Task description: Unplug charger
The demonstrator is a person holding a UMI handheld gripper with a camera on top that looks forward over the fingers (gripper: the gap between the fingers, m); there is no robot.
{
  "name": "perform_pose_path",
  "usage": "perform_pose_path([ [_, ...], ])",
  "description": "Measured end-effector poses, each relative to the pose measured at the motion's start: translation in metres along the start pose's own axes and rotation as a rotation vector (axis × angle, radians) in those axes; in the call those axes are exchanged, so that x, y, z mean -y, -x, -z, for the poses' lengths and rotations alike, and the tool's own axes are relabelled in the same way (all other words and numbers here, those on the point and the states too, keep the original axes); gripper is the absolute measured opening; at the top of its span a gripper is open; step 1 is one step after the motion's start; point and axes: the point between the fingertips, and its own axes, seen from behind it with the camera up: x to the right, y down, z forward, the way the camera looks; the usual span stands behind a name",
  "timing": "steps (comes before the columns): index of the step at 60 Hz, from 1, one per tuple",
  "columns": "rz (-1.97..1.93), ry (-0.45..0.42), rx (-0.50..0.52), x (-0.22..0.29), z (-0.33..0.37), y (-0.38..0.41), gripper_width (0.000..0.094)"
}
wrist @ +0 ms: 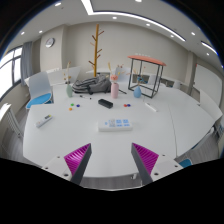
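A white power strip (116, 124) lies flat on the white table (70, 140), a little beyond my fingers and slightly to the right of the middle. Small bluish marks show on its top; I cannot make out a charger plugged into it. My gripper (112, 160) is open and empty, low over the table's near edge. Its magenta pads (78, 158) stand wide apart with nothing between them.
Farther back on the table are a black box (105, 102), a pink bottle (114, 90), a small grey item (44, 120) at the left and a white cable (150, 107) at the right. A blue chair (38, 98), a wooden coat stand (97, 50) and an orange-topped side table (148, 62) stand around it.
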Motion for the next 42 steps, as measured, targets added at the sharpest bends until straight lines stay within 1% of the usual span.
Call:
perform_pose_path([
  [9,0.009,-0.055,0.016,0.006,-0.034,0.007,0.0856],
  [18,0.039,-0.083,0.032,0.003,-0.095,0.007,0.0858],
  [28,0.064,-0.134,0.027,0.01,-0.167,-0.003,0.0855],
  [32,0.061,-0.136,0.048,0.013,-0.198,0.0,0.0854],
  [42,0.046,-0.136,0.052,0.024,-0.266,0.001,0.0853],
])
